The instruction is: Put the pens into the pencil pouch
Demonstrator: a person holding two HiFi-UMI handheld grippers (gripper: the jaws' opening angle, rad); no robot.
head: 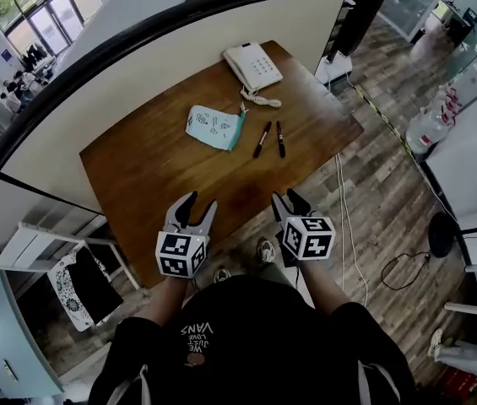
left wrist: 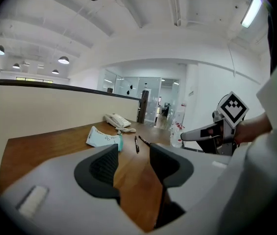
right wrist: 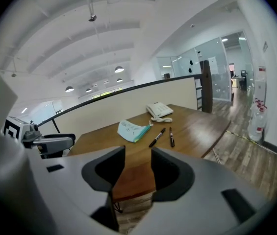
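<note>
Two dark pens lie on the bare wooden table (head: 154,175), outside the pencil pouch (head: 215,127) and just to its right. The left pen (head: 262,139) slants and the right pen (head: 280,139) runs nearly straight from near to far. Their far ends sit close together and their near ends fan apart.

The pouch is the only container I see. It is pale blue-green with small dark drawings and a teal strip along its right edge, and it lies flat toward the far side of the table. From every camera it is too small for me to tell whether its mouth is open or whether anything is inside.

A white desk telephone (head: 252,66) sits at the far right corner, its coiled cord trailing toward the pouch.

Both tools hover at the near edge of the table, well apart from the pens. The left gripper (left wrist: 133,151) has its jaws spread, with only table showing between them. The right gripper (right wrist: 137,153) is spread the same way, over the table's near edge, and pinches nothing.

My head camera cuts off the forearms behind a dark shirt. Any print on the pens is too small to read.
</note>
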